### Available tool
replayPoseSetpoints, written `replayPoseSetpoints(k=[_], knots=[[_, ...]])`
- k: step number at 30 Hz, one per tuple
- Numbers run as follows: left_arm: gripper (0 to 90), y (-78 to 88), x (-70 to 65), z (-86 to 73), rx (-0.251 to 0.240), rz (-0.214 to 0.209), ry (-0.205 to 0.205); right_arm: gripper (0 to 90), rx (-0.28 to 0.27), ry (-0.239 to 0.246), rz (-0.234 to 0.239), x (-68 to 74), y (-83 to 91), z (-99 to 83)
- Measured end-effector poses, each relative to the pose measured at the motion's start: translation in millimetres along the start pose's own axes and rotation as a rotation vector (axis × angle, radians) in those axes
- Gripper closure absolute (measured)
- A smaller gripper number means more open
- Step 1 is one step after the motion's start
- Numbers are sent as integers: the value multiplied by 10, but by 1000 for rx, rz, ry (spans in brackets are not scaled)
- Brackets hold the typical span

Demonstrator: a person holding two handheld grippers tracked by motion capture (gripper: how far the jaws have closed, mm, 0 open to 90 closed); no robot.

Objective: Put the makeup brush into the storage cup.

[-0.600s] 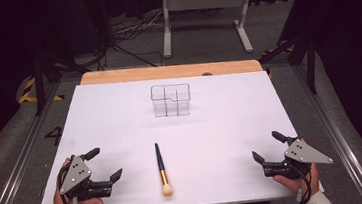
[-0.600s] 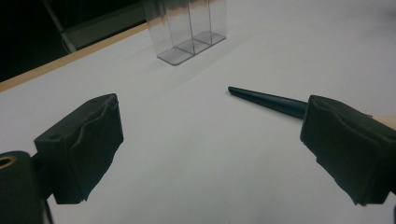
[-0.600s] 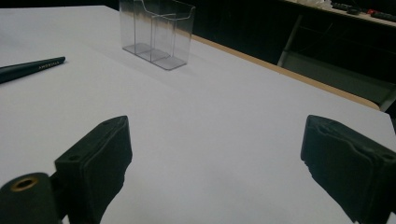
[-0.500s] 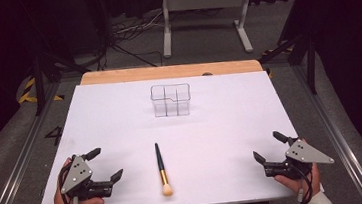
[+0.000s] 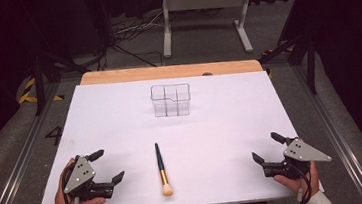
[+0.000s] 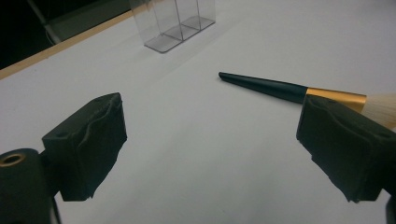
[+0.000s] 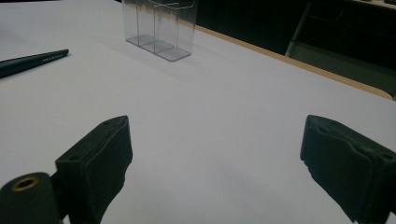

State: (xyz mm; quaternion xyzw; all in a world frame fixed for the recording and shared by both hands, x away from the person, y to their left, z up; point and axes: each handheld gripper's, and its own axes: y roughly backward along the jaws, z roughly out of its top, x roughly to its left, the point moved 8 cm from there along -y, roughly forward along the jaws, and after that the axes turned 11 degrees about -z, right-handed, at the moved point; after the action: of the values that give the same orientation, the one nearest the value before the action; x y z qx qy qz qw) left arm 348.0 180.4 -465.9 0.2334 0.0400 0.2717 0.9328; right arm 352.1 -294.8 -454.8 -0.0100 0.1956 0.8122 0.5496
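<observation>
At bottom middle of high view, brush [image 5: 161, 167] lies flat on white table [image 5: 221, 128], soft tip toward bottom edge, dark handle pointing up. Left gripper [image 5: 106, 166] at bottom left, jaws wide apart, nothing between them, holding nothing. Right gripper [image 5: 269, 147] at bottom right, jaws wide apart too, holding nothing. Both well apart from brush. Clear box [image 5: 171, 100] stands upright at upper middle, far from brush.

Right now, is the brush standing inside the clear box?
No, the brush lies flat on the white table, well in front of the clear box and apart from it.
</observation>
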Motion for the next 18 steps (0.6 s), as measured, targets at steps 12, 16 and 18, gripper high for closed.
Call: replayPoseSetpoints(k=[12,16,18], knots=[[105,-63,-49,32,27,0,50,102,12,6,-5,-1,-15,-16],[105,-82,-82,60,24,-14,52,102,14,8,-5,-3,-16,-21],[104,-97,-95,68,28,-19,58,103,16,8,-7,-7,-18,-25]])
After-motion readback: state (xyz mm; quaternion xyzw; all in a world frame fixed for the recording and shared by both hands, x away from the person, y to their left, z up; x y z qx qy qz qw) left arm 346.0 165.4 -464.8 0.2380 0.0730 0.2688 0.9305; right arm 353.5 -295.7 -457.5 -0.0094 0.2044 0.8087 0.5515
